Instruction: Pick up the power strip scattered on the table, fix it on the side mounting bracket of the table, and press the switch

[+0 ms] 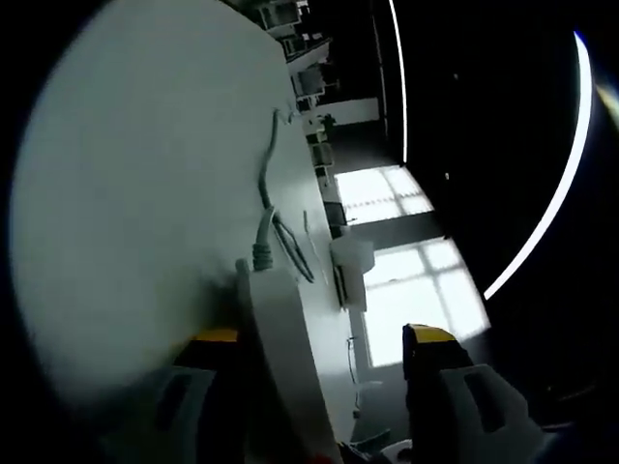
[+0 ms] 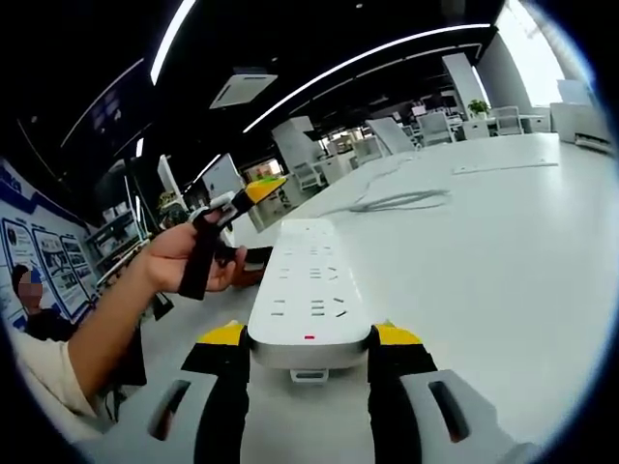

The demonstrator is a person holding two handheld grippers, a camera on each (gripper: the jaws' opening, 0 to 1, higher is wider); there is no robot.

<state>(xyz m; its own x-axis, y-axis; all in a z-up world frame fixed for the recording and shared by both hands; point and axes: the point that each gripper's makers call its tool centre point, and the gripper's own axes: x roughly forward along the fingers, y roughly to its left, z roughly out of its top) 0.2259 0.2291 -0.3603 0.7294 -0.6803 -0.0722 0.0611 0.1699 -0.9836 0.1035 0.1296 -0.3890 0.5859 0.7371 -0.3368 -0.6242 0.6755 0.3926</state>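
- The power strip [image 2: 309, 290] lies along the near edge of the white table [image 2: 503, 251], its short end set between the yellow-tipped jaws of the right gripper [image 2: 311, 353]; the jaws stand close against both long sides, so they appear to be holding it; a small red mark shows on its near end face.
- In the left gripper view the same strip [image 1: 280, 338] runs up between the jaws of the left gripper [image 1: 324, 353]; these stand wide, one beside the strip and the other well apart over the floor side, gripping nothing.
- I'd judge the strip a stiff plastic bar, light, smooth and a bit slippery; best taken across its narrow width near one end, clear of the sockets.
- Its grey cable [image 1: 266, 174] trails off the far end in loose curves across the table; soft, and likely to drag or snag when the strip is carried.
- A person's hand [image 2: 179, 256] holds the left gripper just off the table's edge.
- Around: a dim office, strip lights overhead, bright windows, desks and chairs farther off.
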